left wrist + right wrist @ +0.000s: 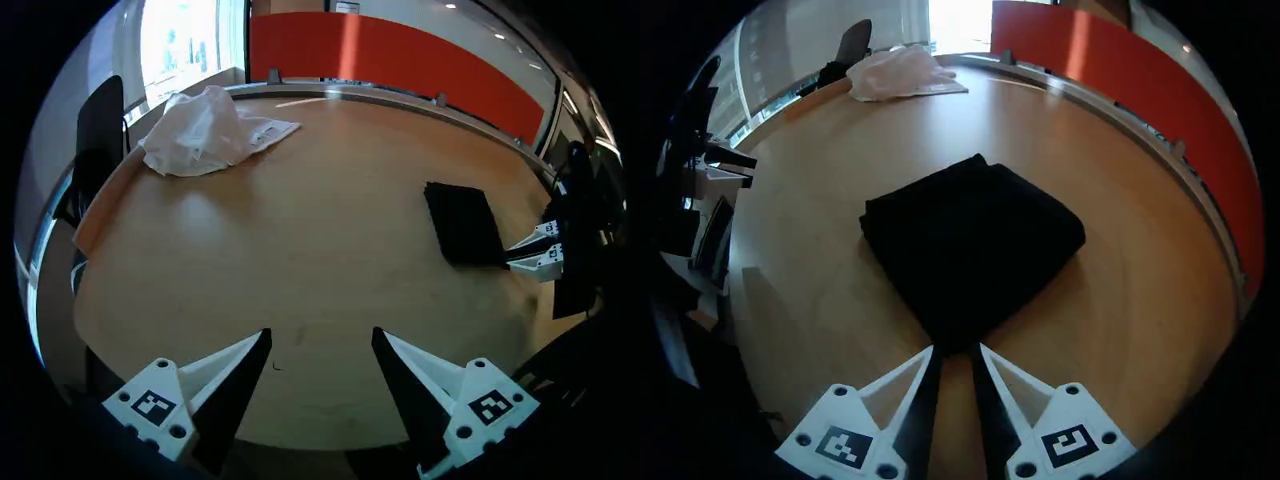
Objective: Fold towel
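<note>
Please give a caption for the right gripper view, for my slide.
Right tongs, nearly closed, meet the near corner of a folded black cloth towel on a wooden table.

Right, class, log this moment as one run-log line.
black towel: folded, flat on wooden table | right gripper: pinching its near corner | left gripper: open, empty | white cloth: crumpled, far edge

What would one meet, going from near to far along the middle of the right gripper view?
The right gripper → folded black towel → bare stretch of wooden table → crumpled white cloth → bright window.
</note>
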